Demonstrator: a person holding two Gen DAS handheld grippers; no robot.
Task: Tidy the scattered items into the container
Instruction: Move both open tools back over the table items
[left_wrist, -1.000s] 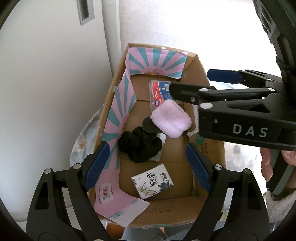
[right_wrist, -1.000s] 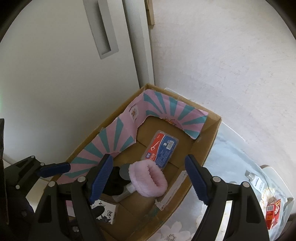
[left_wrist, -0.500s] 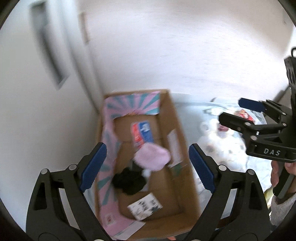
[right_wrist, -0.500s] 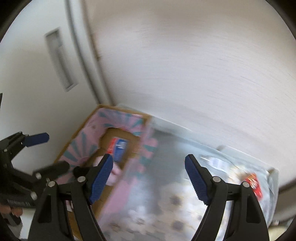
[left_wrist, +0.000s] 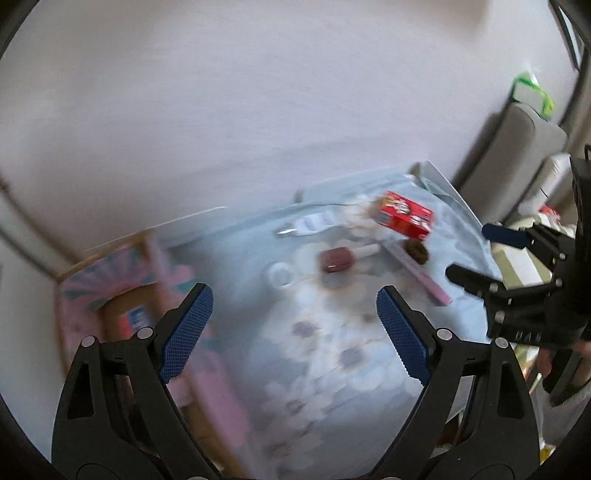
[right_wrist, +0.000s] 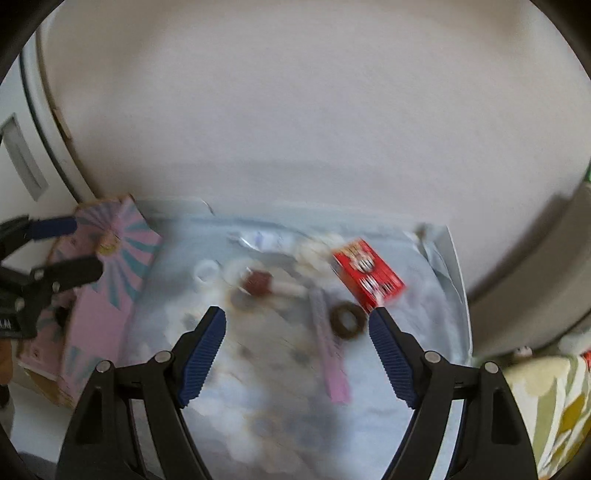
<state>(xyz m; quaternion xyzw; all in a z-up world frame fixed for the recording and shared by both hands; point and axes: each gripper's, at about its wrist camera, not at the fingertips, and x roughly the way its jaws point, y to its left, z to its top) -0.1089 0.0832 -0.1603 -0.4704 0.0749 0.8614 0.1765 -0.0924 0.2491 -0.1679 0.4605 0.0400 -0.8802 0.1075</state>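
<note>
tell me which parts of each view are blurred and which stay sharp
Left wrist view: the red box, floral cloth and cardboard box smear with motion blur; the left tool stays crisp. Right wrist view: same smear on the cloth; the right tool is sharp.

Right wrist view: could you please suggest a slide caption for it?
Open right tool above floral cloth strewn with red box, brown ring, pink stick.

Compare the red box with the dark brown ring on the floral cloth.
The red printed cardboard box is rectangular and solid; the dark brown ring is round with a hole. The box is clearly larger and sits nearer the wall; the ring lies beside the pink strip. Both rest on the pale floral cloth, outside the carton.
</note>
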